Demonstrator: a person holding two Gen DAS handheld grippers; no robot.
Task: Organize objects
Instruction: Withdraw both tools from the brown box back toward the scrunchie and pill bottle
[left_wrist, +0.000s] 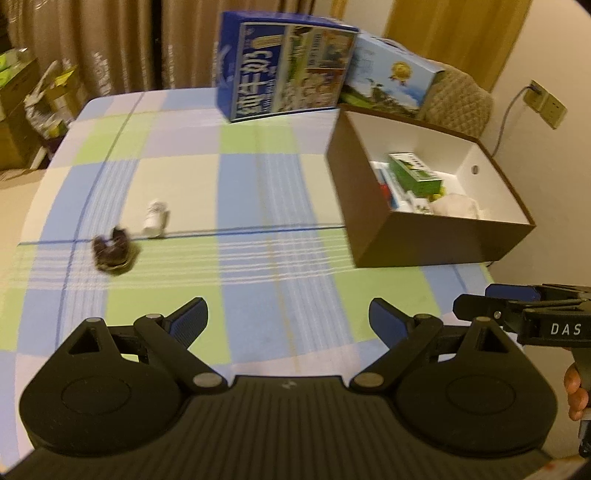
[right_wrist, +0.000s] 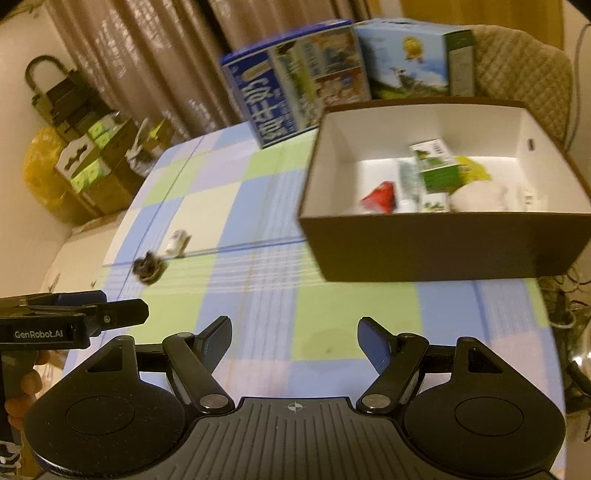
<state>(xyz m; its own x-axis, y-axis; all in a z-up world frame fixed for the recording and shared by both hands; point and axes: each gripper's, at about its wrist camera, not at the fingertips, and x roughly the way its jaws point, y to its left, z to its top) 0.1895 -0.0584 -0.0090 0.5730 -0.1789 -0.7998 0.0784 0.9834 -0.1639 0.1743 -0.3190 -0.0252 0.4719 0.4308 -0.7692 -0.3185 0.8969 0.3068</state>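
- White bottle (left_wrist: 155, 218), seen from the left wrist, lies on its side on the checked table (left_wrist: 258, 192), just beside a dark, blurred small object (left_wrist: 112, 251); both are well apart from the brown box (left_wrist: 424, 236), which already holds a green carton (left_wrist: 415, 173) and other packets, so these two look like the leftovers to collect.
- The left gripper (left_wrist: 288, 317) hovers over the table's near part, fingers spread wide and empty, probably readied for a pick.
- From the right wrist, the right gripper (right_wrist: 295, 339) is likewise wide and empty, facing the box; the bottle (right_wrist: 176, 242) lies far left, nearer the other gripper.
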